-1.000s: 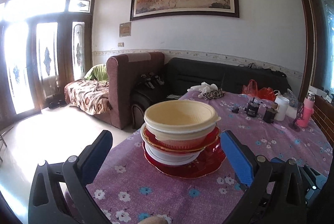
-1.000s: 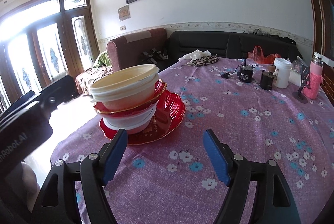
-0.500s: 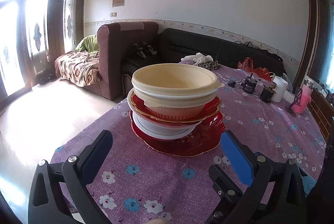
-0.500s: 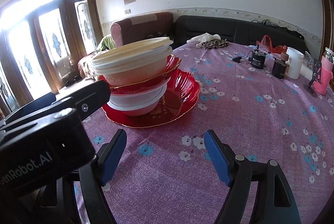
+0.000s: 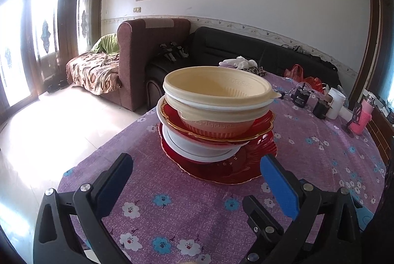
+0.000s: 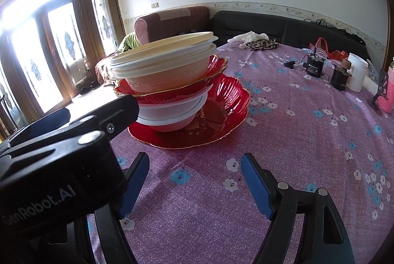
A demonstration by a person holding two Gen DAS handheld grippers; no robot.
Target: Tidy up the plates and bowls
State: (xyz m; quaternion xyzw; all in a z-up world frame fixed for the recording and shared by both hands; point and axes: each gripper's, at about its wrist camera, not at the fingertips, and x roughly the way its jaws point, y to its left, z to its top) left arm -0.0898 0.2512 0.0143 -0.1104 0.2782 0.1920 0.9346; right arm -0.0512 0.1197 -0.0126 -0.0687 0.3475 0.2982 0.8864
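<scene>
Stack of plates and bowls (image 5: 216,123) sits near the left edge of the table w/ purple floral cloth (image 5: 320,155): cream bowl (image 5: 218,91) on top, red plate (image 5: 261,123) under it, white bowl (image 5: 197,148), big red plate (image 5: 221,170) at the base. Left gripper (image 5: 197,180) near side of the stack, jaws spread wide, holding nothing, not touching. Right gripper (image 6: 194,180) just right of it, jaws apart, empty. Far right: white jar (image 5: 336,102), pink bottle (image 5: 363,121).

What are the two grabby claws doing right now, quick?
Left gripper: open, holding nothing, short of the stack of bowls and plates.
Right gripper: open, holding nothing.
</scene>
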